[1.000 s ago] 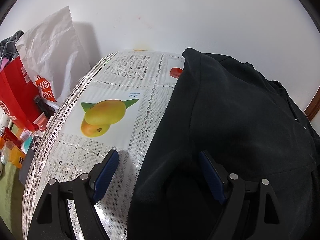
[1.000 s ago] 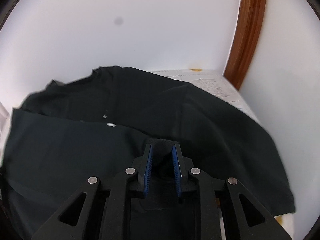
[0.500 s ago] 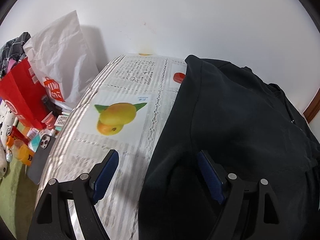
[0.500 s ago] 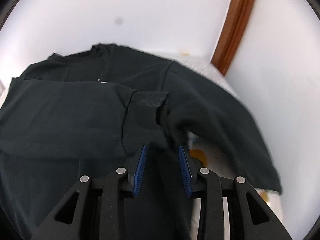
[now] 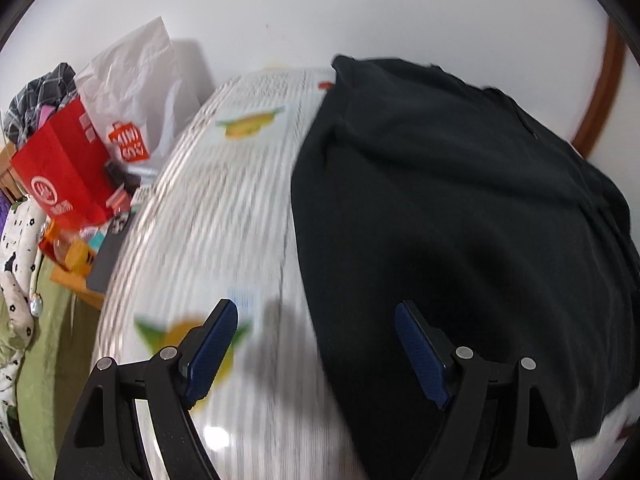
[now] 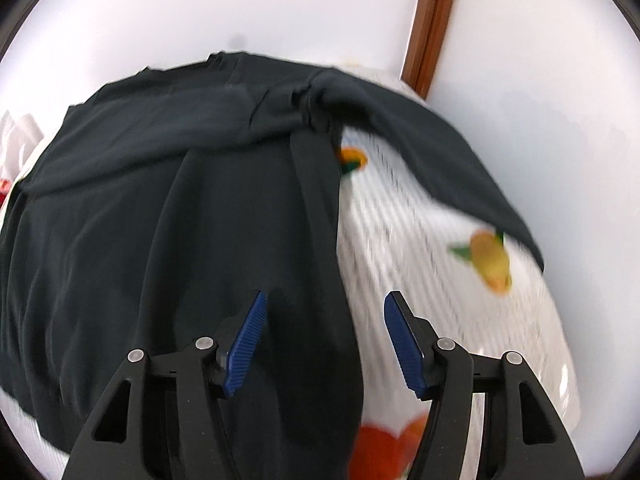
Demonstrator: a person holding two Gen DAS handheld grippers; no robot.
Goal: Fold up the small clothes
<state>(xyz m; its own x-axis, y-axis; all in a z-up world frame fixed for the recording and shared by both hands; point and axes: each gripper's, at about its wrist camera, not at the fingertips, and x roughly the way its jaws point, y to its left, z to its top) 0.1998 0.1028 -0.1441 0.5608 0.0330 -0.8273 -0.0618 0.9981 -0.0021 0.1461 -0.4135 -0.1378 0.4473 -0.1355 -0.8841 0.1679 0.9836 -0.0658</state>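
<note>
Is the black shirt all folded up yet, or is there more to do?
Not yet. Both sides of the black shirt look folded in, leaving a long strip on the fruit-print tablecloth. One sleeve sticks out to the side. The left gripper and right gripper are both open, holding nothing. Left to do, probably: tuck that sleeve and fold the strip shorter.

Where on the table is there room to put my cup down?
Bare fruit-print tablecloth shows between the black shirt and the table's left edge, and right of the shirt, below its spread sleeve. The shirt fills the middle. Bags crowd beside the left edge.
</note>
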